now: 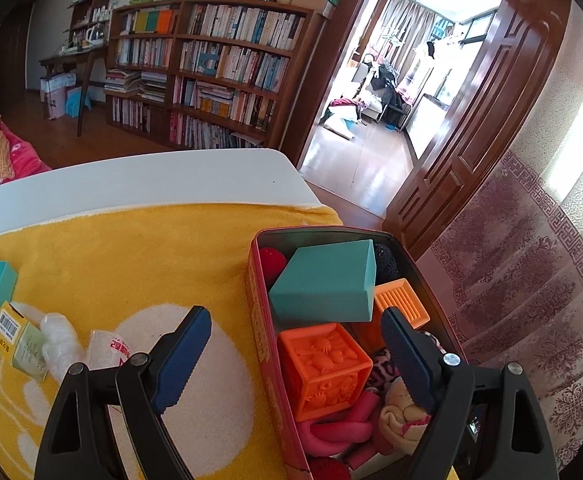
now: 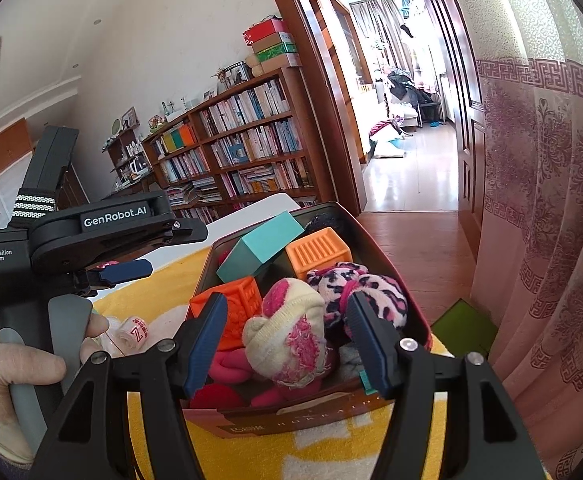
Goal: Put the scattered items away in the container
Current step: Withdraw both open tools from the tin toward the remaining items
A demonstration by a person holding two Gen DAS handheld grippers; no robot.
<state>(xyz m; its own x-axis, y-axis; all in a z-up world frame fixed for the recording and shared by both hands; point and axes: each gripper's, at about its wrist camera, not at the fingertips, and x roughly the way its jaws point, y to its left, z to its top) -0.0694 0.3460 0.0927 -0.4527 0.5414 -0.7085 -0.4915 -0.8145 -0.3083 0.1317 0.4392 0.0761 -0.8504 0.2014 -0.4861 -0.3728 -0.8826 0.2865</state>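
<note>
left wrist view: left gripper (image 1: 295,356) open, empty, straddling the tin (image 1: 257,320) wall. leftover carton (image 1: 15,338) and roll (image 1: 105,350) lie to its left on the towel (image 1: 131,260); left hand nearer. right gripper (image 2: 285,338) open over the sock (image 2: 287,332).

My left gripper (image 1: 295,352) tilts steeply down, jaws wide apart with nothing between the pads. My right gripper (image 2: 287,340) tilts down more gently, jaws apart and gripping nothing. From the right wrist, the left hand (image 2: 19,368) shows at eight o'clock, fingers wrapped round its handle.
</note>
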